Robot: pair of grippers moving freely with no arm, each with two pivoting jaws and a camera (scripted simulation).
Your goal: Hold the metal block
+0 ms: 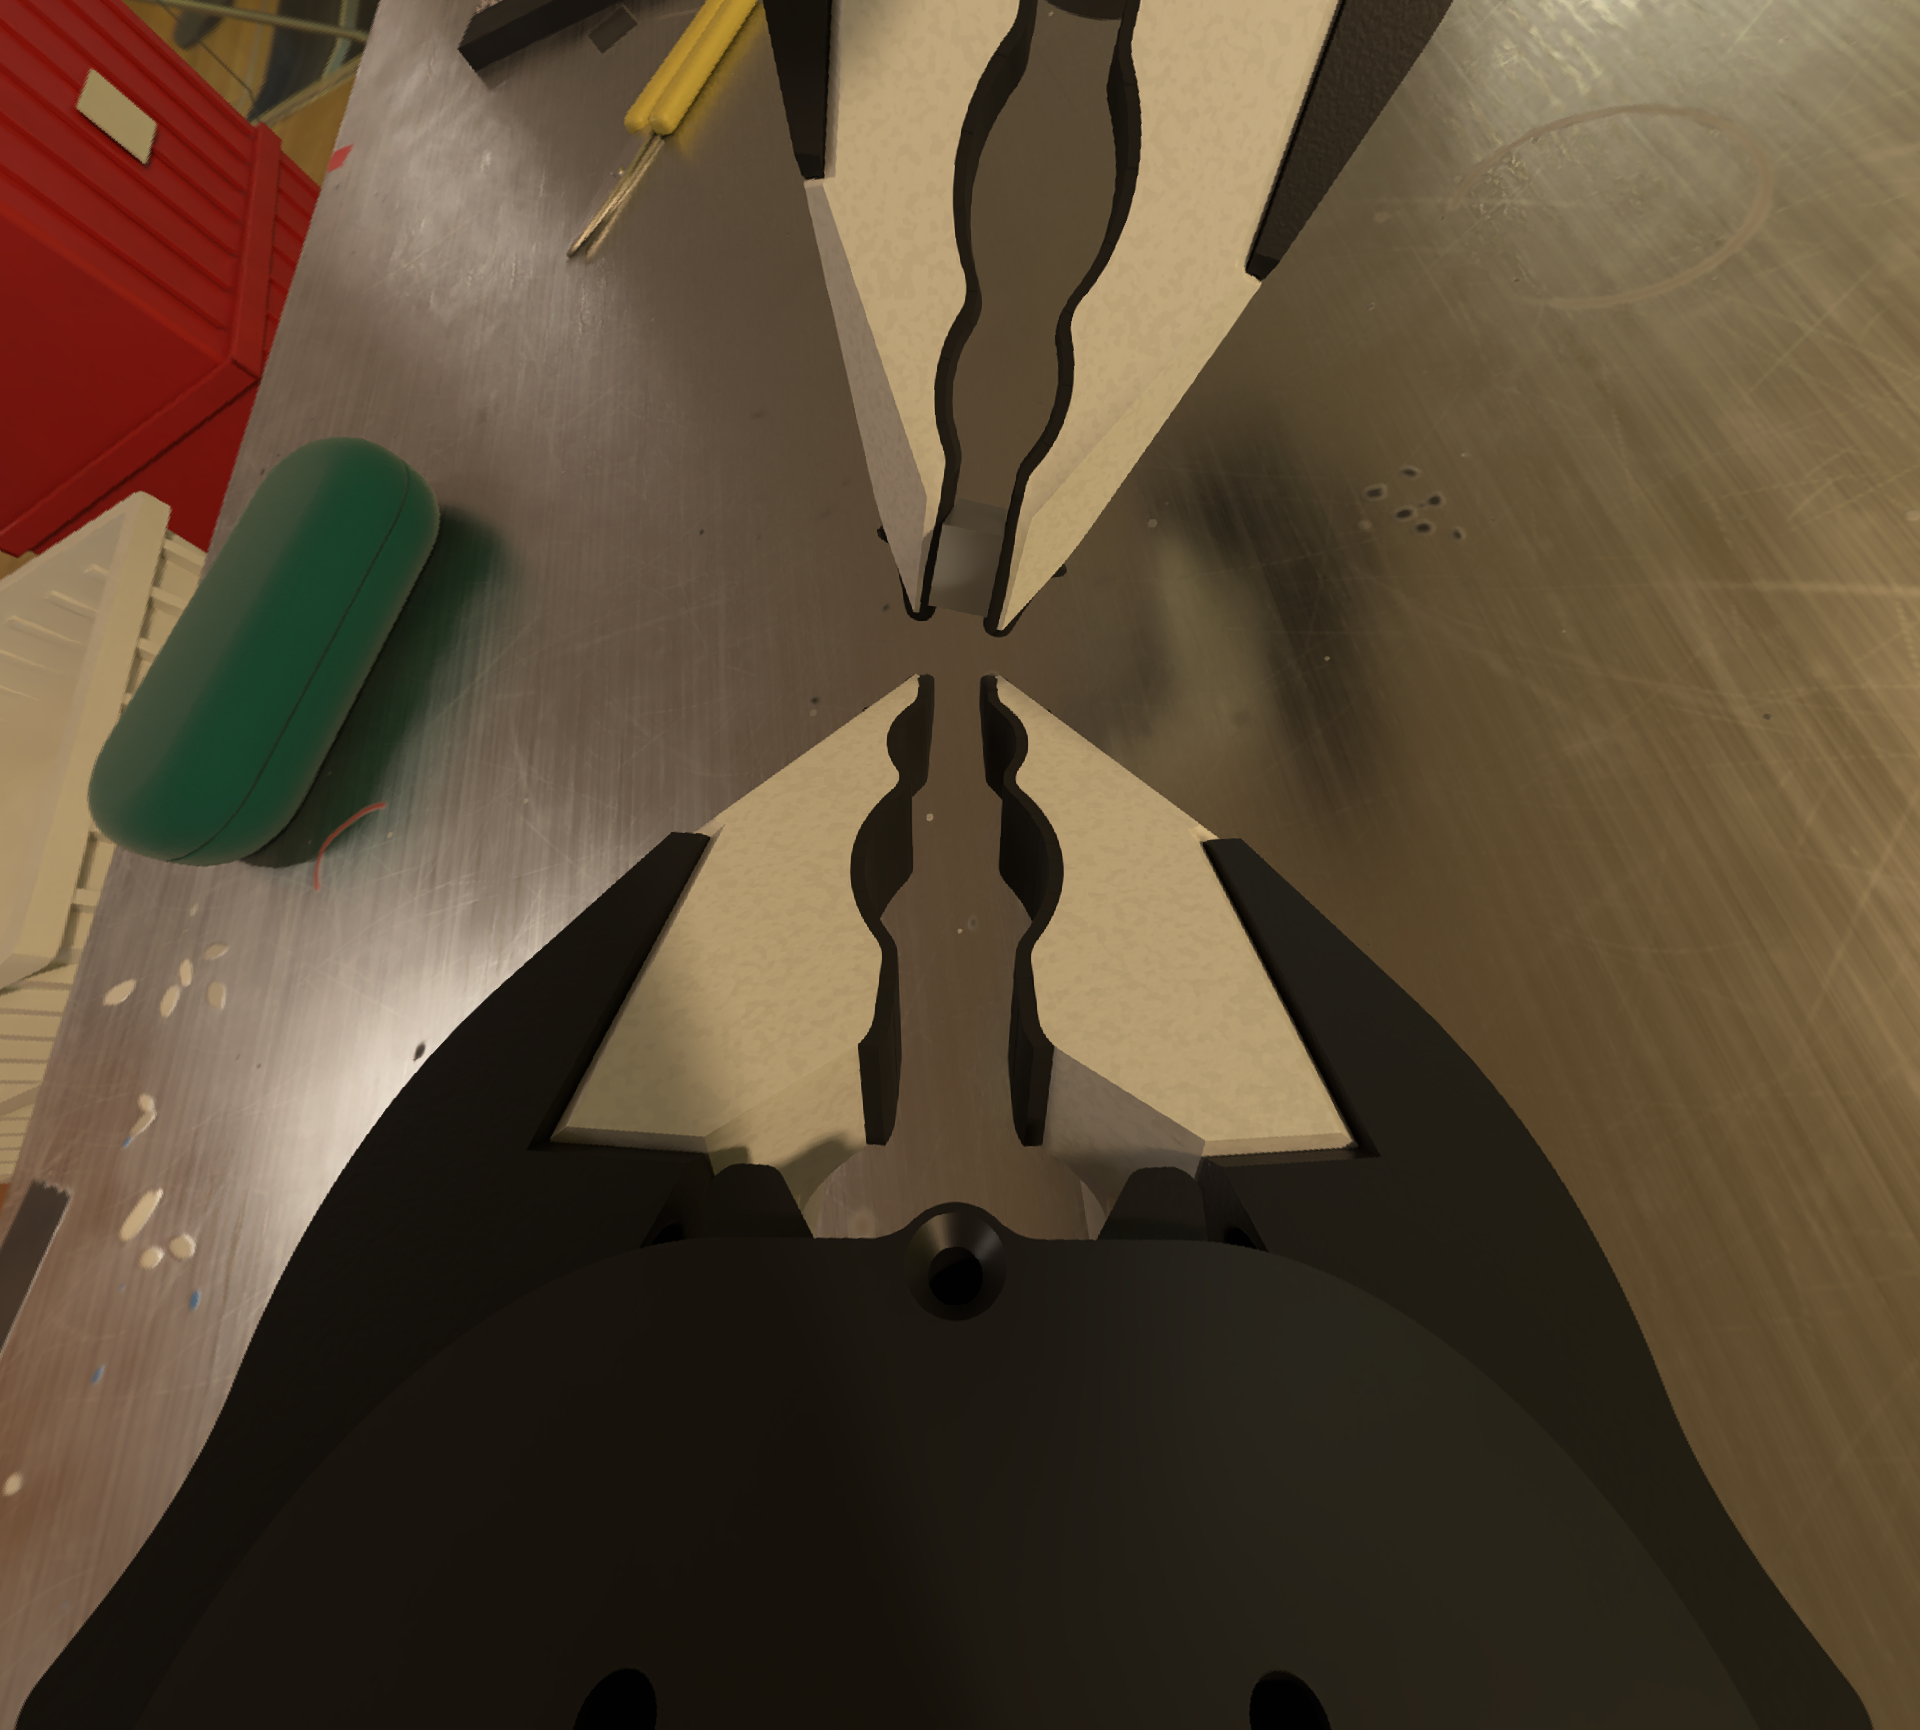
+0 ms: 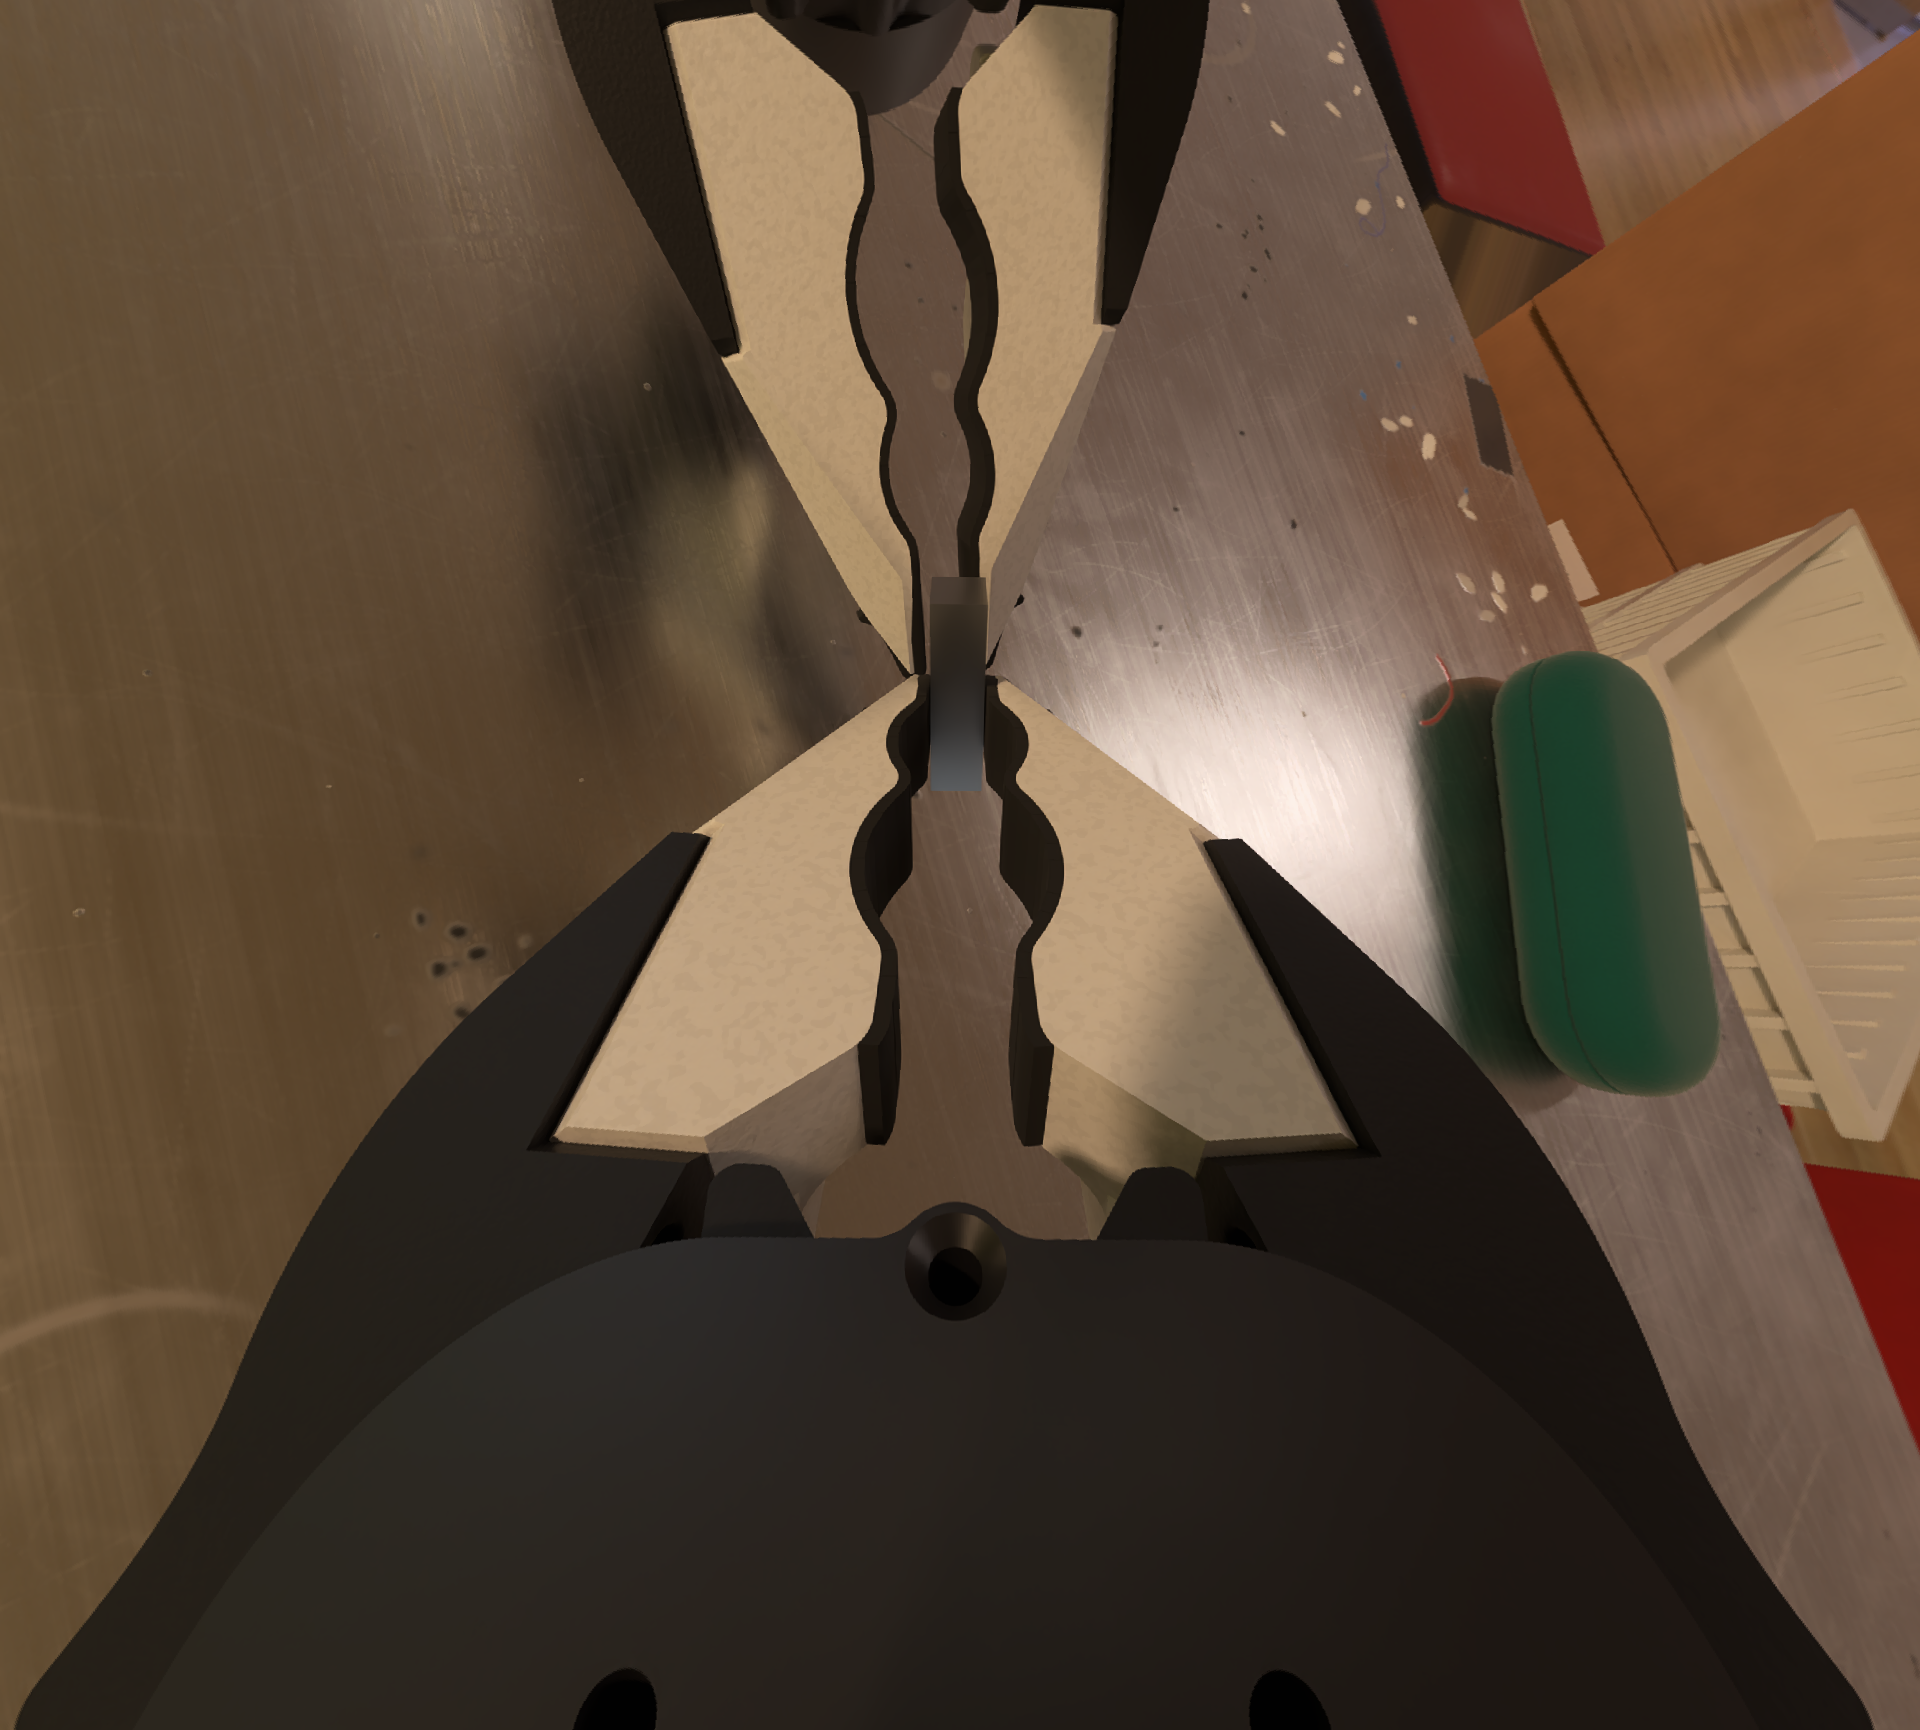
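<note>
Left tool (image 1: 956,678), fingers narrowly parted with nothing between, faces the right tool (image 2: 951,693), which pinches the metal block (image 2: 956,714) just above the scratched table (image 2: 312,433); beyond lie a green case (image 1: 265,652) and yellow screwdrivers (image 1: 686,59).

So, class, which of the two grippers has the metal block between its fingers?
The right gripper: the block sits clamped between its fingertips. The left gripper has its fingers apart, with only table showing between them.
</note>
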